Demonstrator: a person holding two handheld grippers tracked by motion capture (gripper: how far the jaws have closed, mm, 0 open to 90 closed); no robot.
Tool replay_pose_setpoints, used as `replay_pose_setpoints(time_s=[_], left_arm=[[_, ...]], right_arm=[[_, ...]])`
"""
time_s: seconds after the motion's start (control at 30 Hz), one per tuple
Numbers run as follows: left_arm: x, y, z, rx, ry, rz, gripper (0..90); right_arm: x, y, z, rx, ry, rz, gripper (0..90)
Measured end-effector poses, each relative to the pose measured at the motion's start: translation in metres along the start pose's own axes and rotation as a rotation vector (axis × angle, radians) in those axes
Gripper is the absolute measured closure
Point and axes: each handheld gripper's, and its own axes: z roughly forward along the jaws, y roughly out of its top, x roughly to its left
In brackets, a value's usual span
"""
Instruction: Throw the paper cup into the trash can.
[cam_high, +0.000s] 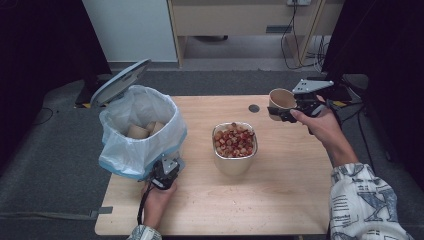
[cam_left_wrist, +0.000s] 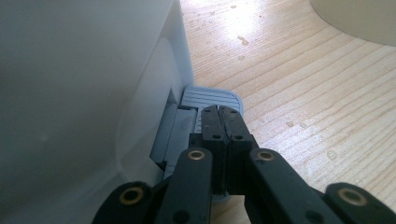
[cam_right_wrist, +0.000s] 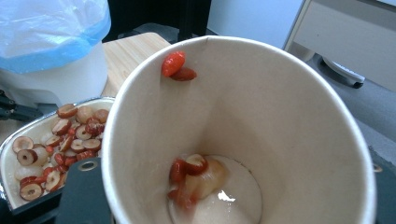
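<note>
My right gripper (cam_high: 284, 113) is shut on a tilted brown paper cup (cam_high: 281, 101), held above the table's far right with its mouth facing the camera. Inside the cup (cam_right_wrist: 289, 107) a few wet red date pieces (cam_right_wrist: 189, 175) cling to the bottom and two (cam_right_wrist: 175, 65) stick near the rim. A metal bowl (cam_high: 235, 164) full of sliced red dates (cam_high: 233, 141) stands mid-table. My left gripper (cam_high: 165, 175) sits at the base of a white pedal bin (cam_high: 127, 157). Its jaws (cam_left_wrist: 219, 111) are shut, tips resting on the grey ribbed pedal (cam_left_wrist: 210, 95).
The bin's grey lid (cam_high: 120, 80) stands raised, and used paper cups (cam_high: 138, 131) lie in its white bag. A small dark round hole (cam_high: 254, 108) marks the wooden table (cam_high: 280, 195) behind the bowl. Dark curtains flank both sides.
</note>
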Motion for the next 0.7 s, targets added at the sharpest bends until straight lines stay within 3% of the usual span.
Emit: replay_pose_setpoints(time_s=[0.7], left_arm=[[0.0,0.0,0.0,0.0,0.0,0.0,88.7]], right_arm=[[0.006,0.014,-0.002,-0.033,0.02,0.006,32.6]])
